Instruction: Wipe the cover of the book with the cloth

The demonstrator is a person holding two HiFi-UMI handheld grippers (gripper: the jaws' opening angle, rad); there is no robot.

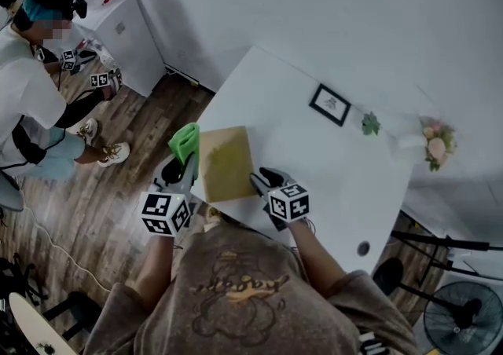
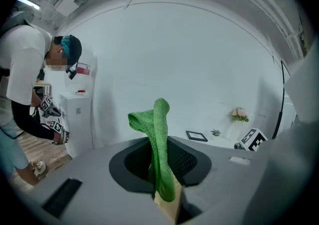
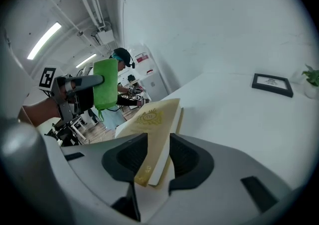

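Clamping the green cloth [image 2: 159,139] hard between them, the left gripper's [image 1: 182,166] fingers [image 2: 132,162] are fully closed on its lower end. Most of the fabric stands free beyond the tips as a folded wad. The right gripper's [image 1: 264,183] fingers [image 3: 189,157] stand fairly wide, with the near corner of the book [image 1: 225,163] filling the gap. Both pads look to bear on it, cover on one side and page edge on the other.

The book sits at the near edge of the white counter [image 1: 330,157], tan cover up. The cloth hangs just beside its left edge and is not yet on the cover.

To wipe well, I would keep the right grip steady, since the book sits close enough to the edge to slide off under a push. The loose wad, not the hard finger tips, should meet the cover. Stroking toward the far end, away from the pinned corner, would probably keep the cloth from snagging on the other gripper.
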